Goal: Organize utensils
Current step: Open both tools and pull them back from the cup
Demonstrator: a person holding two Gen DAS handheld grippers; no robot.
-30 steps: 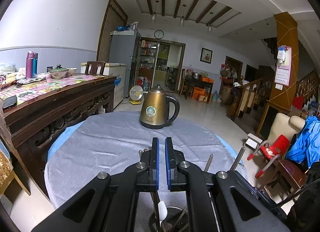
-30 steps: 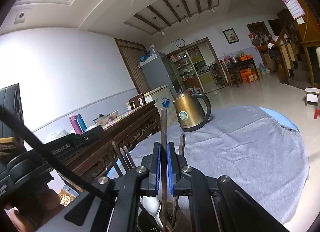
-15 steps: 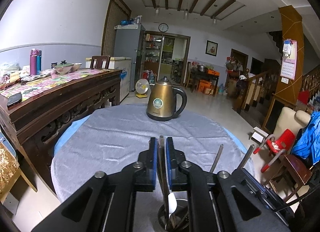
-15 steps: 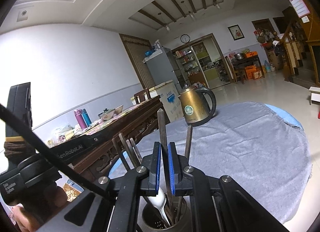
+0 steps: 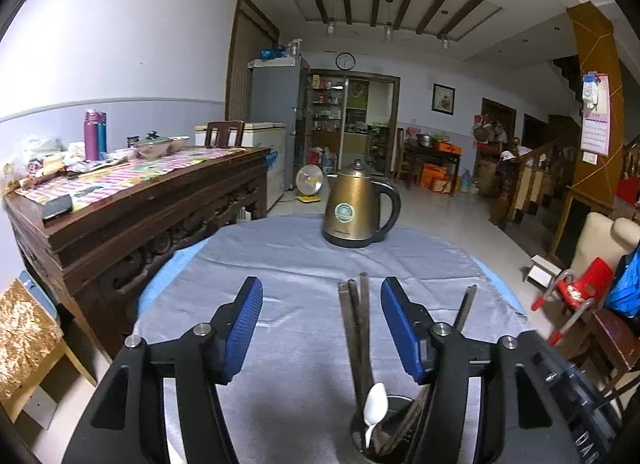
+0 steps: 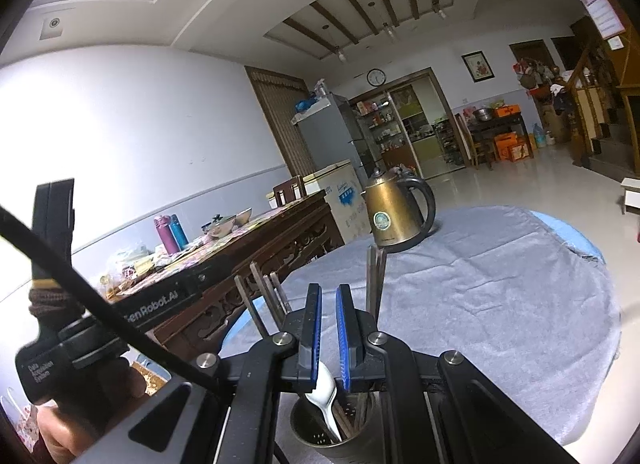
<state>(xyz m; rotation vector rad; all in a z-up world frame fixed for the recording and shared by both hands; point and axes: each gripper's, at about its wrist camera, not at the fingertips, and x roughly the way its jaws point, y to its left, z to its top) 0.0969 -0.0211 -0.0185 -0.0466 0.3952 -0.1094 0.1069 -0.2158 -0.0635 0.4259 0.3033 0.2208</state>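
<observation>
From the left wrist view, the left gripper (image 5: 322, 328) is wide apart and holds nothing. A round metal cup (image 5: 394, 430) sits on the grey cloth (image 5: 280, 264) low down, under the right blue finger. Long thin chopsticks (image 5: 356, 328) stand up out of the cup, between the two blue fingers but closer to the right one. They do not touch either finger. A small white spoon (image 5: 376, 410) leans in the cup too. The chopsticks look hard, stiff and light. They may be smooth and slippery, so a good place to pinch them is near the top ends, where they stick up free. The spoon looks like light plastic. A gold kettle (image 5: 358, 206) stands far back on the cloth.

From the right wrist view, the right gripper (image 6: 327, 334) has its blue fingers close, with a thin gap and nothing seen between them. The cup (image 6: 334, 430) sits right under the fingers. The white spoon (image 6: 324, 390) pokes up just below the gap. More sticks (image 6: 376, 280) stand just to the right, and others (image 6: 260, 300) lean to the left. None touch the pads.
</observation>
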